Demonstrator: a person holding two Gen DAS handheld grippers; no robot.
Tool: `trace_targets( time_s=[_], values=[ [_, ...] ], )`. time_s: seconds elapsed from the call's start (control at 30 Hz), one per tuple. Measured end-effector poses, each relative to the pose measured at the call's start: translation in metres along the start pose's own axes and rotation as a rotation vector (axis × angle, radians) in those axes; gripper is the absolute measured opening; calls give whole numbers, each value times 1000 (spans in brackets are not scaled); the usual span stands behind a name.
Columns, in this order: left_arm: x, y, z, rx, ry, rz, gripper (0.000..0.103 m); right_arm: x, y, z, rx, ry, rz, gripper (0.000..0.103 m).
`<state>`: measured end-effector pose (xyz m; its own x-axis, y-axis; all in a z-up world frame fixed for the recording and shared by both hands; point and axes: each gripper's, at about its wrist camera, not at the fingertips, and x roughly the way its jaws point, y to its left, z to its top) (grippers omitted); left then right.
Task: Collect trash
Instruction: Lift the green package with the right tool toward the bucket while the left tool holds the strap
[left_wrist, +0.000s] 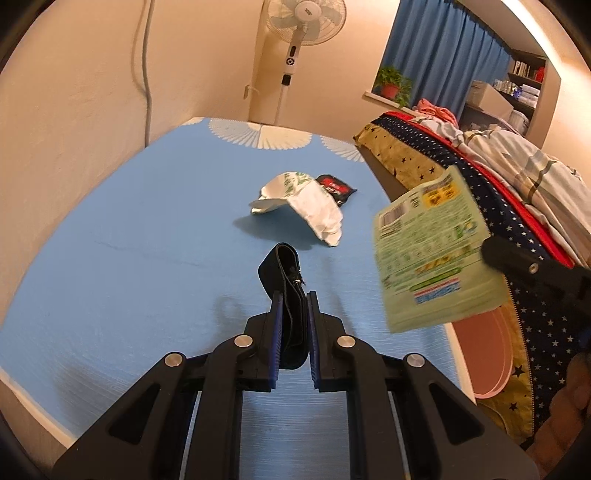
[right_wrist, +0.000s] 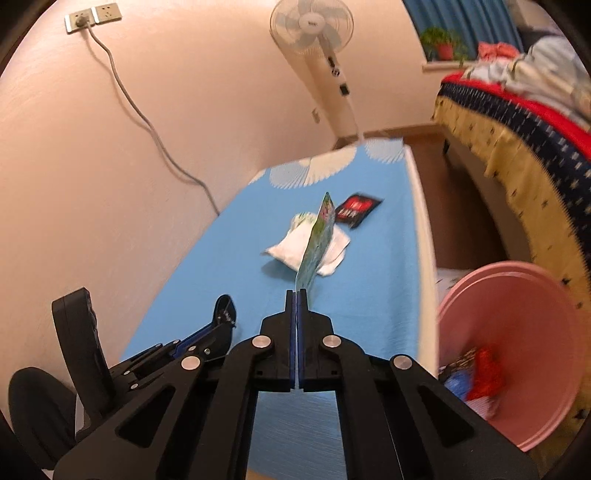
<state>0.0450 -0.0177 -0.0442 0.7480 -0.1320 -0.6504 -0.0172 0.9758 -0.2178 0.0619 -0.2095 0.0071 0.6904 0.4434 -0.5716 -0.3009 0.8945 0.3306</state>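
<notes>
My left gripper (left_wrist: 294, 295) is shut on a small black zip pouch (left_wrist: 284, 273) and holds it above the blue table (left_wrist: 129, 240). My right gripper (right_wrist: 297, 293) is shut on a flat green wrapper (right_wrist: 317, 243), which also shows in the left wrist view (left_wrist: 432, 251) at the table's right edge. A crumpled white wrapper (left_wrist: 310, 206) and a black-and-red packet (left_wrist: 336, 188) lie on the table beyond both grippers; they also show in the right wrist view as the white wrapper (right_wrist: 291, 251) and the packet (right_wrist: 356, 212). A pink bin (right_wrist: 517, 332) with trash inside stands on the floor to the right.
A bed with a star-patterned cover (left_wrist: 480, 177) runs along the right, close to the table. A standing fan (left_wrist: 295, 37) is behind the table's far end. A wall (right_wrist: 92, 166) with a socket and cable lies to the left.
</notes>
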Motion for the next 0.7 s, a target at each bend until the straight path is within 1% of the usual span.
trace_targets(
  time_s=[0.13, 0.4, 0.5, 0.63, 0.7],
  values=[
    [-4, -8, 0, 5, -13, -24, 12, -23, -5, 6, -5, -51, -73, 0],
    [-4, -30, 0, 37, -28, -75, 12, -58, -35, 10, 67, -133, -212, 0],
    [-1, -41, 0, 48, -28, -98, 12, -66, -44, 11, 78, -150, -276, 0],
    [4, -59, -1, 73, -23, -128, 12, -71, -58, 11, 67, -144, -386, 0],
    [6, -68, -1, 84, -22, -146, 12, -74, -69, 9, 97, -139, -407, 0]
  ],
)
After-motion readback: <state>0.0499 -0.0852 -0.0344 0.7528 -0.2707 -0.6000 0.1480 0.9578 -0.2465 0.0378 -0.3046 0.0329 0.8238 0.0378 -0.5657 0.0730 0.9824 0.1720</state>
